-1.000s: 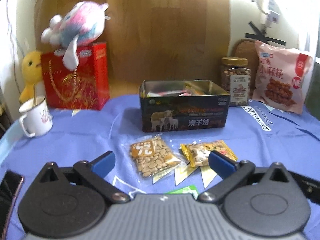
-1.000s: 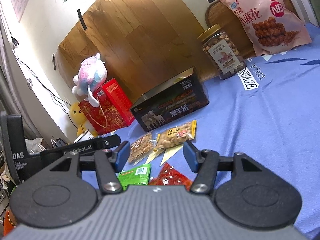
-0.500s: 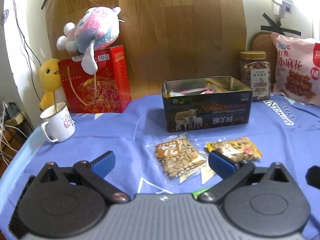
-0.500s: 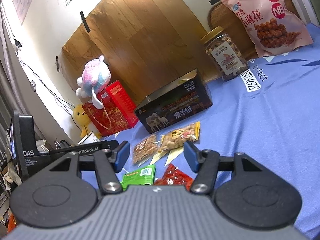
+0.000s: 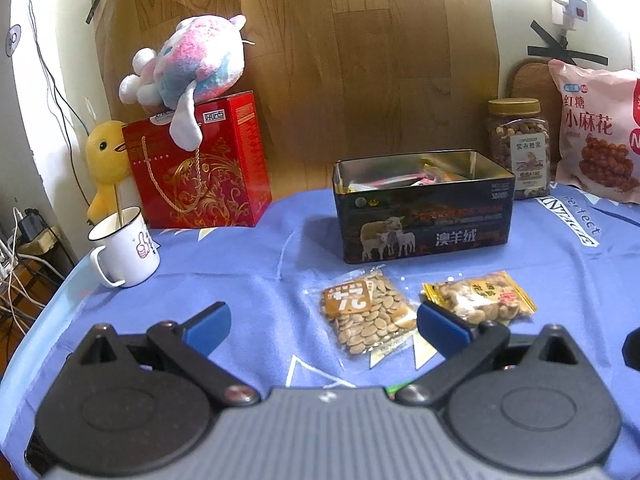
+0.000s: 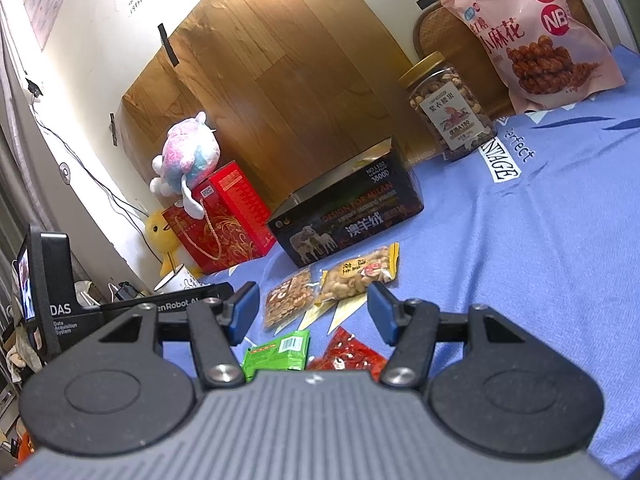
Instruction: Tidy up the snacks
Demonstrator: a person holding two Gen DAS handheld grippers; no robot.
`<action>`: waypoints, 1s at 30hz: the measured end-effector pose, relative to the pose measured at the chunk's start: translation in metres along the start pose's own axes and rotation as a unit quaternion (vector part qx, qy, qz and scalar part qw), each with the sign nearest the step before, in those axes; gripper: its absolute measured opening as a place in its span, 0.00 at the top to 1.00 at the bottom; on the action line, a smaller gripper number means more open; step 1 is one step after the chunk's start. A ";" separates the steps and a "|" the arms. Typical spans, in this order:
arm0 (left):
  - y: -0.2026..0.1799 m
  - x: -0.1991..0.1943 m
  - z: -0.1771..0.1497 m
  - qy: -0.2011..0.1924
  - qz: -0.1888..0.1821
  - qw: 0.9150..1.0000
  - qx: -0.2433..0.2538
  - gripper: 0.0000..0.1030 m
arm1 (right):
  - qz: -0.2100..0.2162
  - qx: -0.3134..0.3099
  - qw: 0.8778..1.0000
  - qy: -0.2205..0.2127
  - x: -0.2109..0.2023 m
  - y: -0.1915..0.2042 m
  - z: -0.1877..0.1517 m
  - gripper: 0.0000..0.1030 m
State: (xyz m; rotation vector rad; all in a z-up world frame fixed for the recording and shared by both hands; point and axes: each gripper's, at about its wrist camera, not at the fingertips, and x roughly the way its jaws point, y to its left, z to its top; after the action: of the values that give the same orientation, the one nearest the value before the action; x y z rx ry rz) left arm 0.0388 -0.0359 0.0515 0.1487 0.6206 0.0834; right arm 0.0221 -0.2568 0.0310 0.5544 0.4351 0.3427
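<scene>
A dark open tin [image 5: 424, 224] [image 6: 348, 220] with sheep on its side stands on the blue cloth and holds several packets. In front of it lie a clear seed packet [image 5: 366, 314] [image 6: 288, 298] and a yellow nut packet [image 5: 480, 298] [image 6: 360, 274]. Nearer the right gripper lie a green packet [image 6: 280, 354] and a red packet [image 6: 350, 354]. My left gripper [image 5: 322, 326] hovers open short of the seed packet, nothing between its blue pads. My right gripper [image 6: 314, 312] is also open and empty, above the green and red packets.
A white mug [image 5: 122, 246] stands at the left edge, beside a red gift bag [image 5: 200, 168] topped by a plush toy [image 5: 188, 64]. A nut jar [image 5: 518, 146] [image 6: 450, 108] and a pink snack bag [image 5: 596, 136] [image 6: 532, 36] stand at the back right. The left gripper's body [image 6: 52, 292] is at the right view's left.
The left wrist view has swung leftwards, so the tin and packets sit further right in it. The right gripper has stayed put. Both stay open.
</scene>
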 end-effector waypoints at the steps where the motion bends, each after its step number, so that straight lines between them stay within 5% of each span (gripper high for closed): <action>1: -0.001 0.000 0.000 0.000 0.001 1.000 0.000 0.01 | 0.000 0.000 1.000 0.000 0.000 0.000 0.000 0.40; 21: 0.023 0.011 -0.006 0.010 -0.009 1.000 -0.022 0.00 | 0.001 -0.007 1.000 0.013 0.007 0.004 -0.005 0.40; 26: 0.057 0.019 -0.014 0.032 -0.079 0.993 -0.080 0.05 | 0.007 -0.027 0.999 0.033 0.014 0.010 -0.011 0.40; 30: 0.087 0.034 -0.026 0.090 -0.178 0.969 -0.147 0.25 | 0.021 -0.070 0.994 0.076 0.029 0.021 -0.021 0.40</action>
State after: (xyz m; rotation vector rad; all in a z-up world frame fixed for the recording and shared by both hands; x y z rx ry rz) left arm 0.0488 0.0567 0.0253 -0.2612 0.8004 -0.1606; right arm 0.0323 -0.2187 0.0181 0.4035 0.5427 0.4547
